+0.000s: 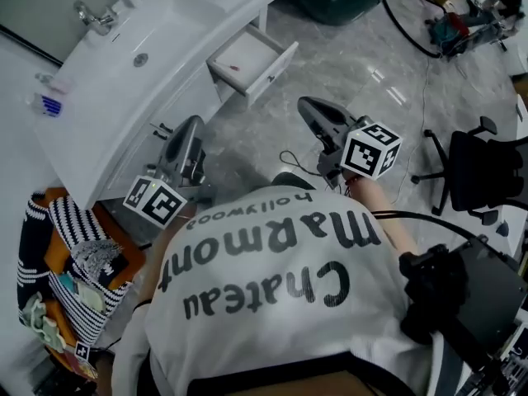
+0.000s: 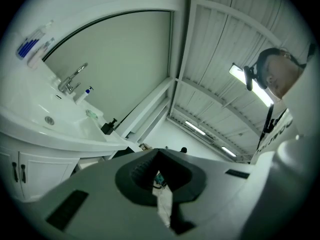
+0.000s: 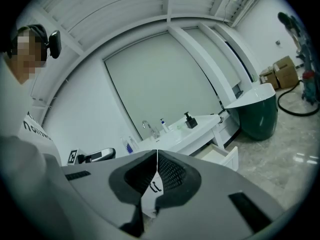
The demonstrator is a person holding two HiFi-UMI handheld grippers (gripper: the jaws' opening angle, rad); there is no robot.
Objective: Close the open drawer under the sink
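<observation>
Sink [image 1: 169,25] has one faucet [image 1: 95,16]; below, one open drawer [image 1: 279,66].

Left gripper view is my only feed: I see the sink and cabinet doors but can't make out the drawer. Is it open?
Observer: Yes. The head view shows the drawer pulled well out, under the counter end beyond the sink.
Operator: Anything in it?
Observer: One small reddish thing on its bottom; I cannot tell what it is.
Operator: Is the right gripper on the drawer yet?
Observer: No. The right gripper is shut, empty and clearly apart from the drawer front.
</observation>
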